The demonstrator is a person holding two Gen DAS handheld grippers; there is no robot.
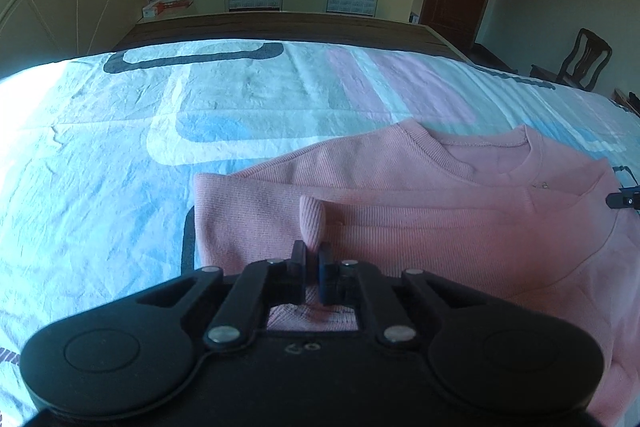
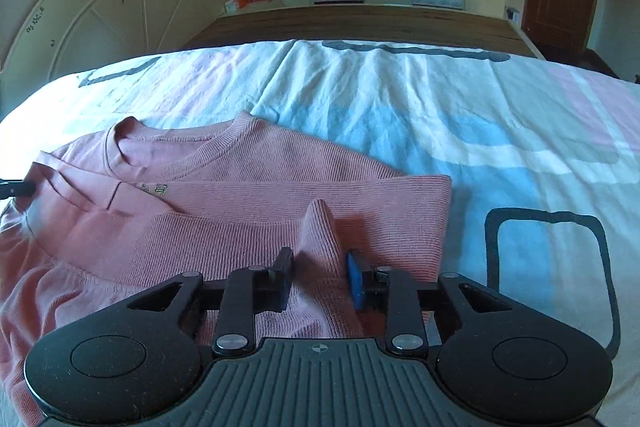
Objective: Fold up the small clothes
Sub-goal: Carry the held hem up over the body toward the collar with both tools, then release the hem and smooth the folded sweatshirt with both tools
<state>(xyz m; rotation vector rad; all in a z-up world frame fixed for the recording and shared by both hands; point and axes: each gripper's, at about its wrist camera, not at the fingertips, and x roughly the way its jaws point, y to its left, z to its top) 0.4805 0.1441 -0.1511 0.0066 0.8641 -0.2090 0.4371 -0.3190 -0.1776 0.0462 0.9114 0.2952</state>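
Sweatshirt (image 1: 400,227) fold pinched in each hand-held gripper (image 1: 311,259).

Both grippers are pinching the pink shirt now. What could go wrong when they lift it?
The left gripper holds only a thin ridge of the pink shirt, so it might slip out. The right gripper has a fatter bunch, perhaps two layers, so the fold could come out crooked. Lifting unevenly might also undo the tucked sides.
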